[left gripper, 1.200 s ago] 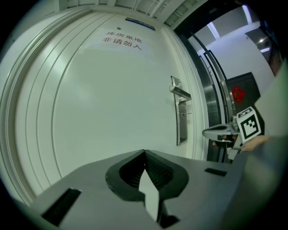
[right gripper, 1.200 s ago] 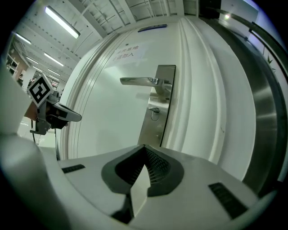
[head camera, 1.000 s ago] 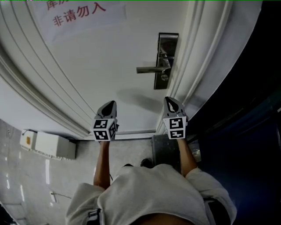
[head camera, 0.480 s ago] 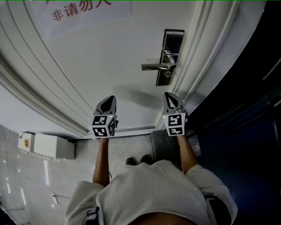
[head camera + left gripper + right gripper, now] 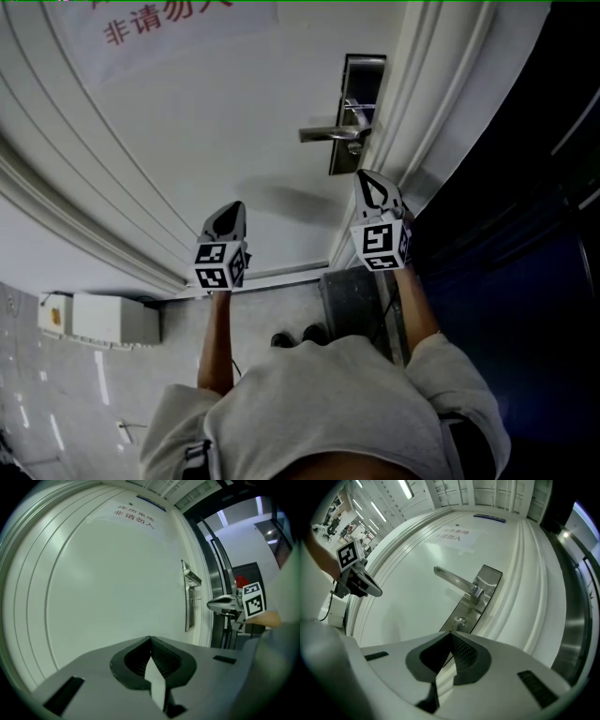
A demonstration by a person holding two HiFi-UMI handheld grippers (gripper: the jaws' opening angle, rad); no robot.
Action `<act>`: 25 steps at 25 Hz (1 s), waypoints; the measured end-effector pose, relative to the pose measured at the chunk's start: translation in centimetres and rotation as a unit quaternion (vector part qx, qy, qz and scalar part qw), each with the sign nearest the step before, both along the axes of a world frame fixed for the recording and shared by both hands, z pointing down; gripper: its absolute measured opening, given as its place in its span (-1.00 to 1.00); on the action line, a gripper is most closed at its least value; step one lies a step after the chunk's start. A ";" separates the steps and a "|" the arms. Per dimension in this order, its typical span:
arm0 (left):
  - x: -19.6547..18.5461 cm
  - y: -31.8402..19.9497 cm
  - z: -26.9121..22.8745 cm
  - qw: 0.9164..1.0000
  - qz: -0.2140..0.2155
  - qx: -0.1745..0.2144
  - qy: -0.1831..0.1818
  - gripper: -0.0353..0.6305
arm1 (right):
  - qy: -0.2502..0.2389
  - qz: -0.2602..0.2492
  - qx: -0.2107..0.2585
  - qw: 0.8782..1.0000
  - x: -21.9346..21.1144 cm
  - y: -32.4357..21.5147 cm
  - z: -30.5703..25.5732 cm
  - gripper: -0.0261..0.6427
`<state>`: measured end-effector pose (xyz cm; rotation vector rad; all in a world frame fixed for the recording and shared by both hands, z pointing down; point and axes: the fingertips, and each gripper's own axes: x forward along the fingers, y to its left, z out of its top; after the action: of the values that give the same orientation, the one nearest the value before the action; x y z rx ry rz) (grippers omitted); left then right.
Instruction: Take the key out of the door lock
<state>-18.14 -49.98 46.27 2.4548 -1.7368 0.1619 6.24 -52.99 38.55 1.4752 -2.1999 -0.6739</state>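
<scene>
A steel lock plate [image 5: 354, 112] with a lever handle [image 5: 326, 134] sits at the right edge of a white door [image 5: 216, 122]. In the right gripper view a small silver key head [image 5: 461, 621] stands out of the plate [image 5: 480, 590] below the lever [image 5: 452, 578]. My right gripper [image 5: 367, 180] is shut and empty. Its tips [image 5: 450, 633] are just below the key and short of it. My left gripper [image 5: 232, 211] hangs lower and to the left, facing bare door, shut with nothing in it [image 5: 150, 638].
A paper sign with red characters [image 5: 169, 23] is stuck high on the door. The moulded door frame [image 5: 422, 122] and a dark opening [image 5: 516, 206] lie to the right. A white box [image 5: 108, 319] and a grey block [image 5: 352, 300] sit on the floor.
My right gripper has risen toward the lock plate and now sits just under it. The left gripper has hardly moved. The lock has drifted slightly in the head view.
</scene>
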 end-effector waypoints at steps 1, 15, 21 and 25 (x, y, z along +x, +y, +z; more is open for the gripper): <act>0.1 0.0 0.0 1.000 0.002 0.000 0.001 -0.84 | 0.010 -0.001 0.007 1.000 0.0 0.0 -0.6 -0.85; 0.4 -0.3 0.6 1.000 0.010 -0.006 -0.001 -0.84 | 0.317 0.005 0.121 0.941 -0.6 -1.4 -1.7 -0.85; 0.6 -0.6 1.1 1.000 0.014 -0.010 -0.002 -0.84 | 0.401 0.004 0.147 0.904 -0.5 -1.8 -0.7 -0.85; 0.7 -0.9 1.3 1.000 0.016 -0.013 -0.003 -0.84 | 0.405 0.005 0.150 0.902 -0.4 -1.9 -0.8 -0.85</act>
<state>-17.47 -50.91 47.61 2.4665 -1.6867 0.1941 5.86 -54.90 37.78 1.0350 -1.4760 -1.3722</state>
